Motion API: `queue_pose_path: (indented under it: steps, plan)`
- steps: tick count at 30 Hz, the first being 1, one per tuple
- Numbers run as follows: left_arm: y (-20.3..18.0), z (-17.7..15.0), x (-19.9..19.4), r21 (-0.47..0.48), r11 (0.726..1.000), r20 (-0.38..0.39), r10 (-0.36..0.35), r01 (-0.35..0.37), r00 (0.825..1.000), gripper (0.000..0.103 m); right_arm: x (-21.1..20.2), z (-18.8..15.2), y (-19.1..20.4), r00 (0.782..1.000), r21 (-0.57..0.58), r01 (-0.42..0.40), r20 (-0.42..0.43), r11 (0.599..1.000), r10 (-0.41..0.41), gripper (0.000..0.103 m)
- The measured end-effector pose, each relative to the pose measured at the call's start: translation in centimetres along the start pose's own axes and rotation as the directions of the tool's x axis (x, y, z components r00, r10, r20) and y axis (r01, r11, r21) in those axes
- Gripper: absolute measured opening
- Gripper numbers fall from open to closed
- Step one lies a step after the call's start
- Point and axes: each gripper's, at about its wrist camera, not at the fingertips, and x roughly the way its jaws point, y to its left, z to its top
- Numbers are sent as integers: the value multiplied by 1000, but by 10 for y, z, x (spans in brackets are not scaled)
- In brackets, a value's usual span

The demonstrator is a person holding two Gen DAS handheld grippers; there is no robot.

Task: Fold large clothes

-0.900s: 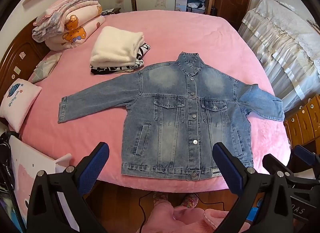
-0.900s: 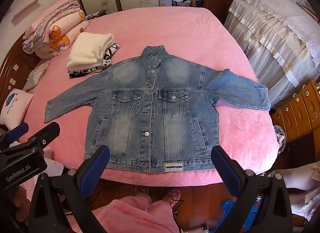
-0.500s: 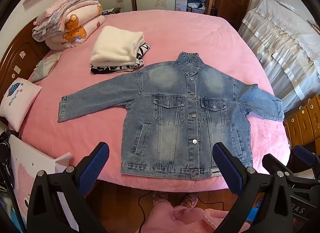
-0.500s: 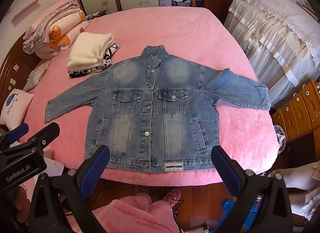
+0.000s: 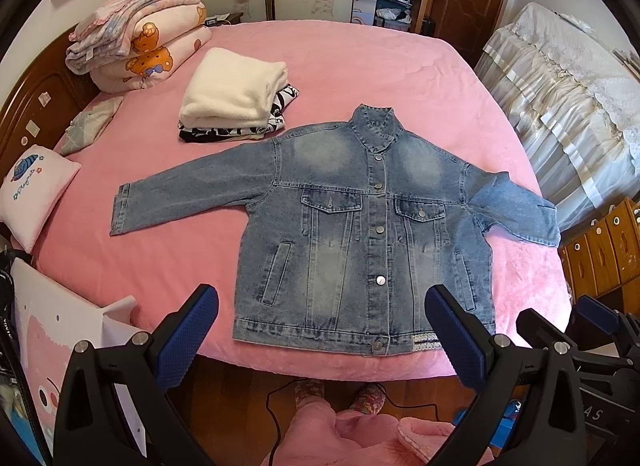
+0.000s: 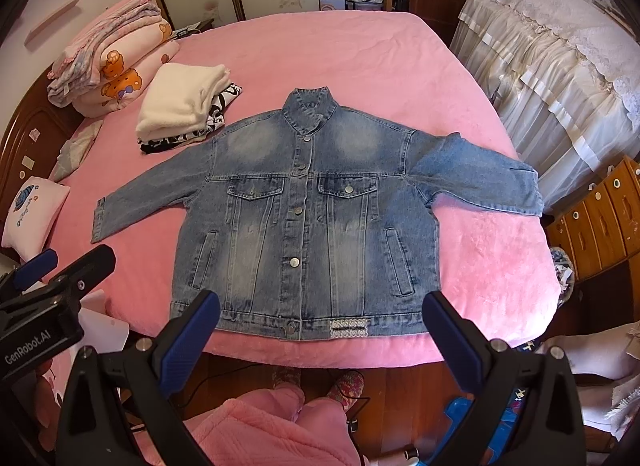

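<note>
1. Filling most of both views, the bed (image 5: 360, 65) carries a pink cover, with folded quilts (image 5: 136, 49) at its far left corner and a small pillow (image 5: 32, 193) at the left edge.
2. Lying flat and face up in the near half of the bed, the denim jacket (image 5: 360, 234) is buttoned, collar pointing far, hem just inside the near edge. Its left sleeve (image 5: 188, 193) stretches out straight; its right sleeve (image 6: 480, 181) reaches to the bed's right edge, cuff at the drop.
3. Sitting just beyond the left shoulder, a stack of folded clothes (image 5: 236, 97) is close to the jacket but apart from it.
4. Hovering above the near edge, the left gripper (image 5: 322, 336) has its jaws spread wide with nothing between them; the right gripper (image 6: 320, 336) is likewise wide apart and empty. No fold looks begun.
5. Risks, as a judgement: stiff, thick denim may spring back from a fold; pinching only the top layer would split front from back; pulling on the hem could drag the jacket off the near edge; a swung left sleeve might knock the stack; the right cuff could slip over the side.
</note>
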Motion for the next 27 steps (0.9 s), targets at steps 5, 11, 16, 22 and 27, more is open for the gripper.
queue_pose_path:
  steps: [5, 11, 16, 22, 27]
  plan:
    - [-4, -4, -1, -8, 1000, -8, -13, 13, 1000, 102, -4, -6, -9, 1000, 6, -8, 2, 1000, 8, 102]
    - [-8, -11, -7, -43, 999, -4, -8, 8, 1000, 102, -7, -7, -15, 1000, -17, -20, 2, 1000, 20, 102]
    - [-17, -22, -9, -47, 999, -6, -2, 2, 1000, 102, -8, -8, -25, 999, -35, -36, -4, 999, 36, 102]
    - [-25, -33, -13, -51, 999, -11, 18, -18, 1000, 102, -3, -11, -37, 993, -16, -113, -26, 993, 112, 102]
    - [-16, -39, -16, -96, 994, -25, 41, -44, 999, 102, 5, -15, -40, 987, -20, -156, -46, 988, 155, 102]
